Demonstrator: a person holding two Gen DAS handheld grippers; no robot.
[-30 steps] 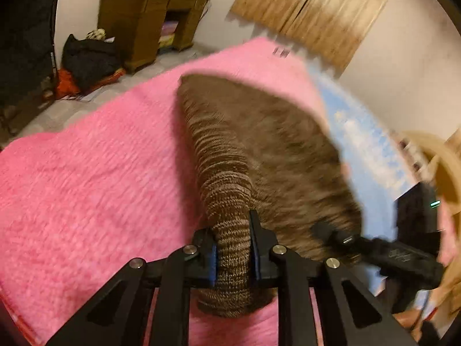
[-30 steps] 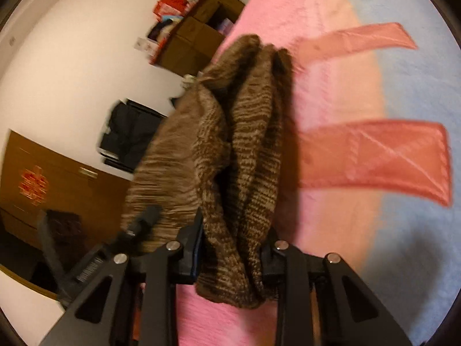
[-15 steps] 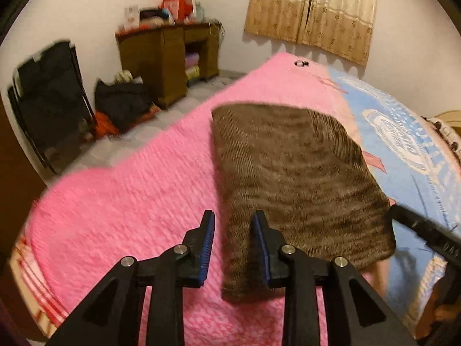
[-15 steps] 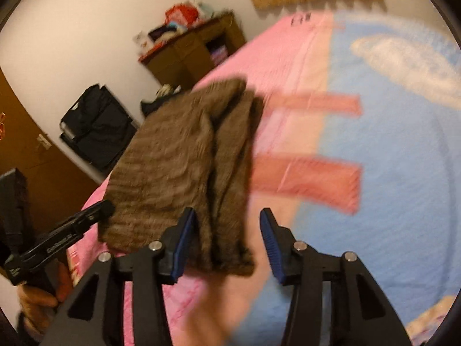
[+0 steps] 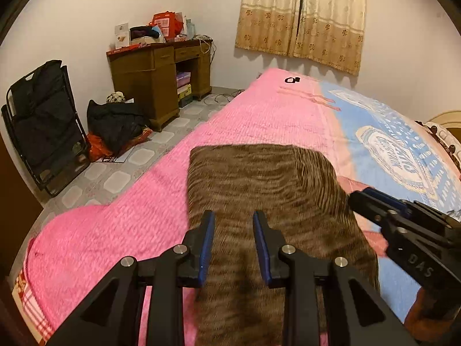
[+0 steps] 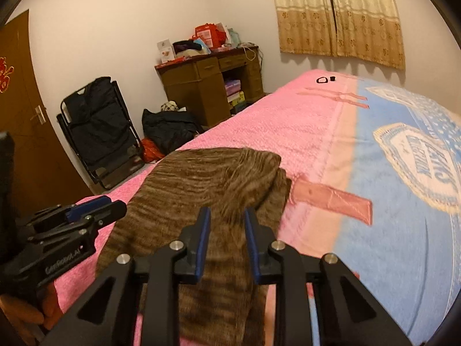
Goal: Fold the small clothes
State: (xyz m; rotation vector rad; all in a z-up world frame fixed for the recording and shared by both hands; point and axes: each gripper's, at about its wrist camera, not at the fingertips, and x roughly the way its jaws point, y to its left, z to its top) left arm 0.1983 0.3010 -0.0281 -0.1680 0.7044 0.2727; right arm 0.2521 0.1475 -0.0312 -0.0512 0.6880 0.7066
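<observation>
Though blurred, folded brown knit (image 5: pixel 268 190).

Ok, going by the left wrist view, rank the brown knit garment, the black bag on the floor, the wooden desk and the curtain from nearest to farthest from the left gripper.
1. Brown knit garment: flat on the bed, directly below and ahead of the left gripper.
2. Black bag: on the floor, off to the left.
3. Wooden desk: behind the bag, against the wall.
4. Curtain: on the far wall, beyond the bed.
</observation>
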